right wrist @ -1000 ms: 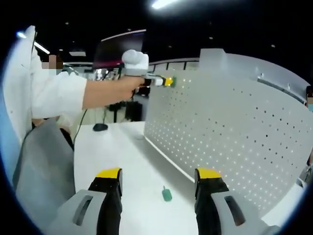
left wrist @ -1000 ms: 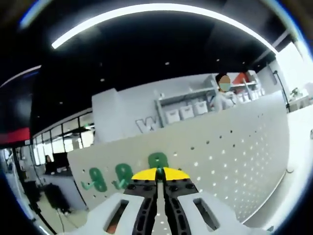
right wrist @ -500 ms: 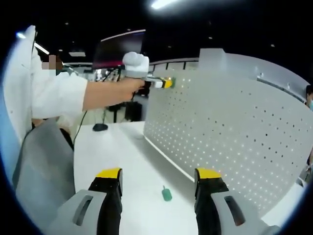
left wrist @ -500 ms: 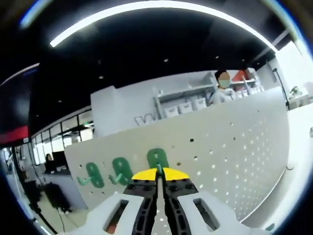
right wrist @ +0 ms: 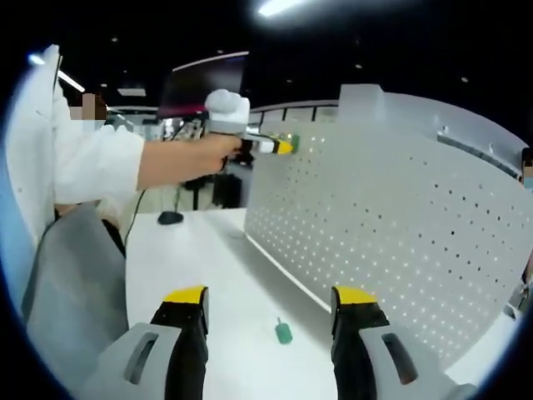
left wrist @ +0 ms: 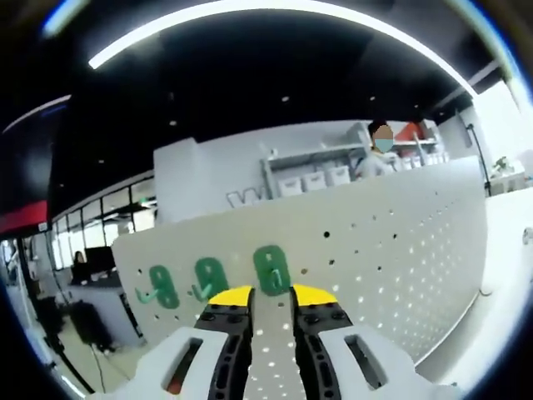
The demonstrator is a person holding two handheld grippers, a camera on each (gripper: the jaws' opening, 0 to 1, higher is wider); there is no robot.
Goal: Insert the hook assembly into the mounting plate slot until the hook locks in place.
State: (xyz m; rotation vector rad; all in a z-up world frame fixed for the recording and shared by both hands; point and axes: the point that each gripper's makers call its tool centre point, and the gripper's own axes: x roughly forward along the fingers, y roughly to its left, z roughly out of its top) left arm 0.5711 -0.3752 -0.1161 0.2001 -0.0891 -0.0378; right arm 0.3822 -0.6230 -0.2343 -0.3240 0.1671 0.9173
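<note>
Since the half-second-earlier picture our left gripper has parted its yellow-tipped jaws – they were pressed together on a green hook, and now they stand spread with the pegboard showing between them.

Item, green hook: seated on the white pegboard near its top edge, just beyond the jaw tips, apparently free of them. We judge it inserted; whether it has locked we cannot tell from here.

Item, two further green hooks and: on the same row, beside the first.

Item, left gripper as seen in the right gripper view: held out on a bare forearm at the pegboard's upper corner, tips just beside the board.

Item, right gripper: jaws wide apart, holding nothing, low over the white table.

Item, loose green hook: lying on the table between the right jaws' line of sight, near the foot of the pegboard – likely the next piece.

Handling note: we would draw the left gripper straight back along the hook's axis, not sideways, so the seated hook is not levered out, and check it sits flush before fetching the loose one.
</note>
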